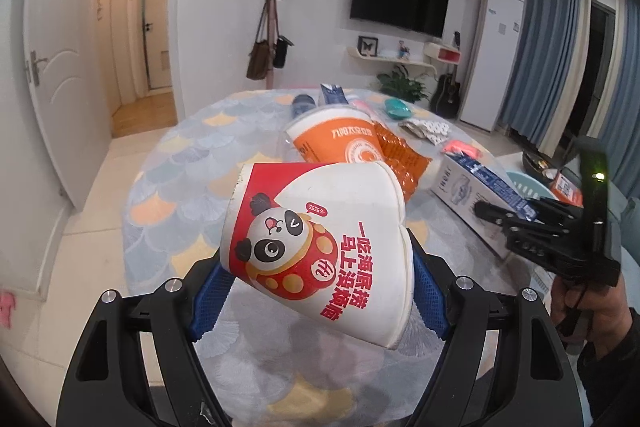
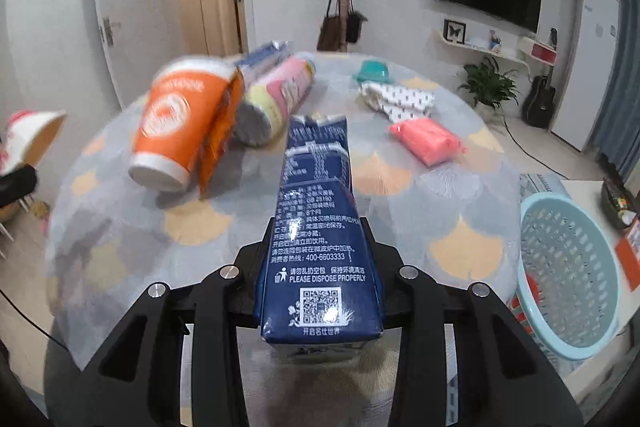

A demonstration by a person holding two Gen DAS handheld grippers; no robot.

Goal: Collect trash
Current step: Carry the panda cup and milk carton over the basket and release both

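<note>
My left gripper [image 1: 316,291] is shut on a red-and-white panda paper cup [image 1: 316,239], held on its side above the table; the cup also shows at the left edge of the right wrist view [image 2: 28,135]. My right gripper [image 2: 320,267] is shut on a dark blue milk carton [image 2: 316,227], lifted above the table; the carton also shows in the left wrist view [image 1: 496,187], held by the right gripper [image 1: 516,223]. An orange paper cup [image 2: 176,131] and an orange wrapper [image 2: 218,143] lie on the table. A light blue basket [image 2: 568,279] stands right of the table.
On the round table with a scale-pattern cloth [image 2: 460,195] lie a pink-yellow tube [image 2: 276,95], a pink pack [image 2: 428,139], a patterned cloth [image 2: 396,99], a teal object [image 2: 374,71] and a blue-white pack [image 2: 264,59]. A white box [image 1: 460,187] lies at the table's right.
</note>
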